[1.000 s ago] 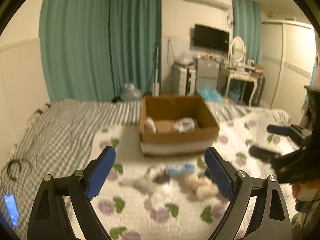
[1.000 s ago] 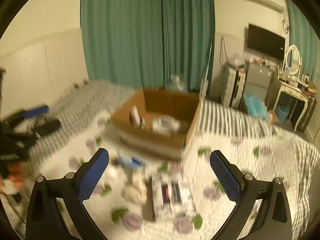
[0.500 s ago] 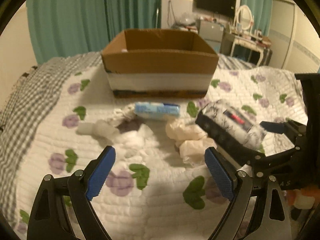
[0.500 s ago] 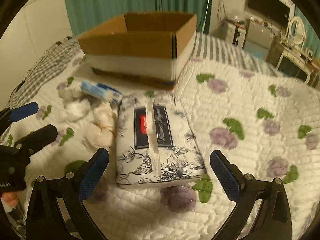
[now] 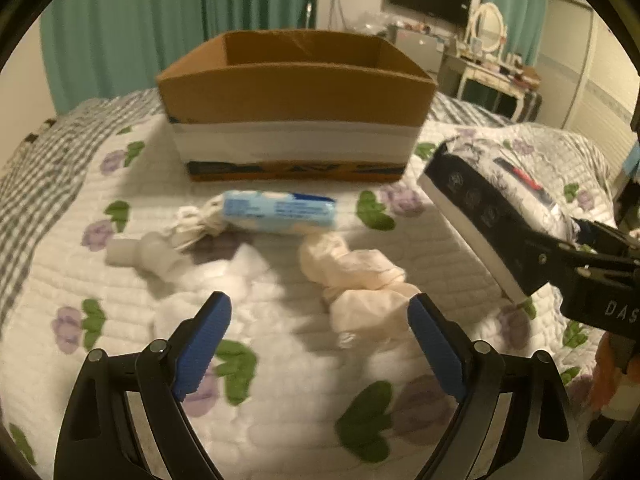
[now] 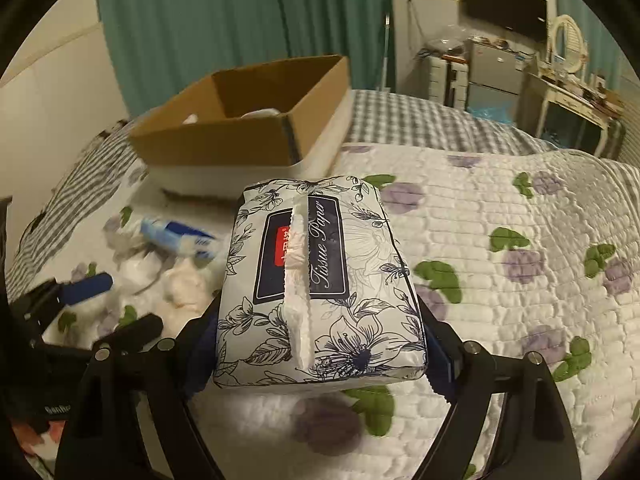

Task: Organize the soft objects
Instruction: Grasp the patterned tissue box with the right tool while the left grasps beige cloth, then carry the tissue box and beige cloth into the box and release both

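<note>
Right gripper (image 6: 320, 360) clamped on floral tissue paper pack (image 6: 320, 280), fingers pressed to both sides, pack lifted clear of quilted bed (image 6: 520, 240). Left gripper (image 5: 320, 344) fingers spread wide, holding nothing, above cream cloth bundle (image 5: 360, 280). Blue-white packet (image 5: 280, 212) lying just before cardboard box (image 5: 296, 92); cotton wads (image 5: 240, 276) nearby.

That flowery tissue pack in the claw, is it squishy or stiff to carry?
Probably squishy: the tissue pack has a soft plastic wrap with rounded corners. It likely weighs little, since the right gripper holds it clear of the quilt by one end.
</note>
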{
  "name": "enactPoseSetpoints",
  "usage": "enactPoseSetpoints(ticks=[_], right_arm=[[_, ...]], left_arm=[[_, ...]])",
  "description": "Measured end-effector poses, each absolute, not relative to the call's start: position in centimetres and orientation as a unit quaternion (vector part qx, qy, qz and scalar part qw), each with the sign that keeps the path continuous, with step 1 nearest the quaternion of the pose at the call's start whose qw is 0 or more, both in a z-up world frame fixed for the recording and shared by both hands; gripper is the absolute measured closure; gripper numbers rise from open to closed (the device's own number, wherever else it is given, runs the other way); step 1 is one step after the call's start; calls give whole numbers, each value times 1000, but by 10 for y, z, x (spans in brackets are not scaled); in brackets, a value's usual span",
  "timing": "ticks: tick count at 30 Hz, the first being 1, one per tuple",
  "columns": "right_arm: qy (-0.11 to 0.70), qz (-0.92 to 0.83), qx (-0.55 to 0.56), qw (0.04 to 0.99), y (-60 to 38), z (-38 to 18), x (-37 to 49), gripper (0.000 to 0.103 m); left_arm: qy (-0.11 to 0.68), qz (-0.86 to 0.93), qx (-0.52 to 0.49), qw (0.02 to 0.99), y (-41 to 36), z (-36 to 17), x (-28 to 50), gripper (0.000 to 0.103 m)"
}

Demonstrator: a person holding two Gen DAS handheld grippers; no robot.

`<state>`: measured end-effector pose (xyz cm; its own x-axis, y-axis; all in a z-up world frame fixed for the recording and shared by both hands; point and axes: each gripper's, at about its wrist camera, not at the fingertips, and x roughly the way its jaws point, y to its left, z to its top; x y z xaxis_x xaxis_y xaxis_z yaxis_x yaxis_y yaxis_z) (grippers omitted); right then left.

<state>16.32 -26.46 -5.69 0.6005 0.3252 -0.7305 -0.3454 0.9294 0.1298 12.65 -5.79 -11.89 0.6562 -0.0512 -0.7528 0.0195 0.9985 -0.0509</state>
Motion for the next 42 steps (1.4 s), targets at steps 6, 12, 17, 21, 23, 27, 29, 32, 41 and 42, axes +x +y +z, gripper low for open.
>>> enactPoseSetpoints(ticks=[6,12,17,21,23,27,29,32,41,42], right_arm=[[419,175,-11,891,-264,-63,173,19],[422,168,-6,891,-270,-66,173,19],[415,167,-2,894,-273,-65,170,19],[404,163,-10,900,-271,-59,162,19],[399,158,-17,903,-269,-56,158,19],[383,155,-23,910,-267,-43,144,19],[374,151,-27,915,-267,-33,136,19],[359,150,-22,921,-269,-13,123,19],[310,157,-36,937,-253,58,90,19],[306,159,-40,938,-250,64,88,19]], left_arm=[[427,-33,-28,903,-70,-128,146,16],[462,-55,-38,884,-74,-147,163,56],[448,-81,-48,889,-71,-137,152,70],[438,-94,-47,893,-67,-125,136,73],[433,-99,-48,895,-64,-118,128,74],[410,-112,-43,904,-54,-98,111,74],[392,-117,-33,912,-49,-82,102,74],[363,-123,-18,923,-43,-56,90,74],[285,-142,13,948,-26,23,68,74],[278,-144,19,949,-25,30,67,74]])
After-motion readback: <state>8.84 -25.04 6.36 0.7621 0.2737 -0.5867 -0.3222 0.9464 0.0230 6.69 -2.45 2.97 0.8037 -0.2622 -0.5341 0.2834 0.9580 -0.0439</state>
